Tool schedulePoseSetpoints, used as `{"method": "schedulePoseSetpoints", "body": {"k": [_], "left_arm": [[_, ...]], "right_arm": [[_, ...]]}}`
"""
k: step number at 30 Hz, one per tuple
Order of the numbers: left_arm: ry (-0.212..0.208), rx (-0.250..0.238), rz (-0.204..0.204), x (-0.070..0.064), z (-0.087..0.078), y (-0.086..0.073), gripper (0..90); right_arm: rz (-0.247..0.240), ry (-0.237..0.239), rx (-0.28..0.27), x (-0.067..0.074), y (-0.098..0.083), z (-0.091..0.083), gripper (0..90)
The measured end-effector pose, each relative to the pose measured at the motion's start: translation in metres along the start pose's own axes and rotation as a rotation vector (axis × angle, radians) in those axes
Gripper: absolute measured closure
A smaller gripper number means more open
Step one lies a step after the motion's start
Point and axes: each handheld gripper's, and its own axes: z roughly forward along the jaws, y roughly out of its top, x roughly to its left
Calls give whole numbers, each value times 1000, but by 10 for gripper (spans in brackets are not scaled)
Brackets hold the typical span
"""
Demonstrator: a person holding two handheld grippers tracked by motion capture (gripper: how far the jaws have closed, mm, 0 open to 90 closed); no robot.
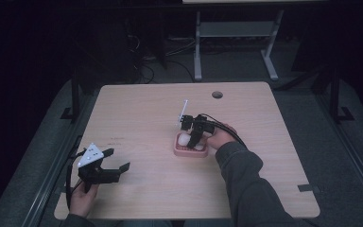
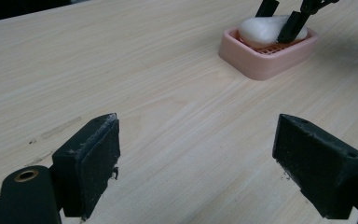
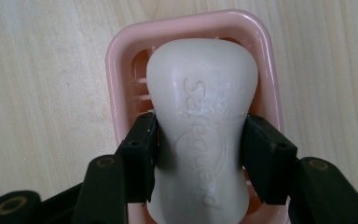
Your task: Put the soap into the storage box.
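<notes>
Clamping the soap [image 3: 200, 126] at its waist inside the dish [image 3: 119, 60], the right hand-held gripper [image 3: 199, 156] risks slippage; left hand-held gripper [image 2: 209, 158], jaws apart, idles nearer the table's [image 1: 137, 113] front edge.

Table [image 1: 142, 118]: light wood top, rounded corners.
Cable hole [image 1: 217, 94]: dark, round, set near far edge.
Frame [image 1: 236, 33]: grey, stood on floor beyond table.
</notes>
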Motion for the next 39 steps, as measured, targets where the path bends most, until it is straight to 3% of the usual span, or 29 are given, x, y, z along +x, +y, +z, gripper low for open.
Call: {"method": "schedulePoseSetpoints", "body": {"k": [22,39], "left_arm": [[0,2,3,-1,1,0,145],[-1,0,1,-1,1,0,145]], "right_arm": [[33,-4,-65,3,-11,-23,438],[51,-9,-76,5,-24,-32,422]]}}
